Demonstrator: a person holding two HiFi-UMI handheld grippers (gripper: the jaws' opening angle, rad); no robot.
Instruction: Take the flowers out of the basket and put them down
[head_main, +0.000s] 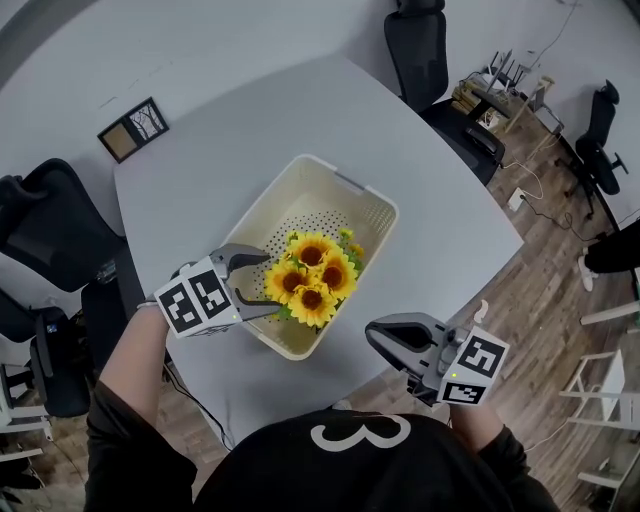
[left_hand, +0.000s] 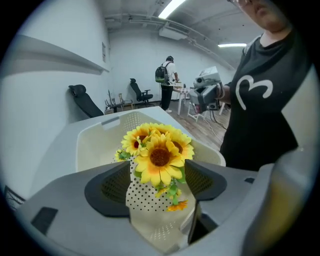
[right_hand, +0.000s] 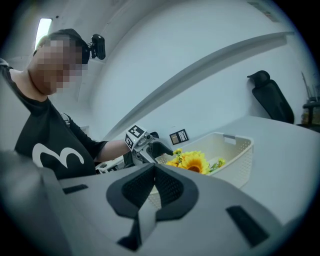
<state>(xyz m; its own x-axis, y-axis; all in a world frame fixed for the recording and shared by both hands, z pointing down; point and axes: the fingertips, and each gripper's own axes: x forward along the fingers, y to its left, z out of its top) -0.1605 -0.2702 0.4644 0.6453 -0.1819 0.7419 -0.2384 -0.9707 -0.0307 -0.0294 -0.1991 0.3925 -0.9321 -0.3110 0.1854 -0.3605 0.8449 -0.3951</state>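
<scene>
While yellow sunflowers (head_main: 312, 275) sat unlifted in the cream perforated plastic basket (head_main: 375, 200), left gripper (head_main: 272, 284) fingers stood spread around them; right gripper (head_main: 372, 336) fingers were pressed together, empty.

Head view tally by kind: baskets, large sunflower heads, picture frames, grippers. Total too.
Baskets: 1
Large sunflower heads: 4
Picture frames: 1
Grippers: 2, the left gripper and the right gripper
Total: 8

The pale grey desk (head_main: 250, 130) carries one cream perforated basket (head_main: 372, 203), lying at mid-frame toward its lower edge.
</scene>
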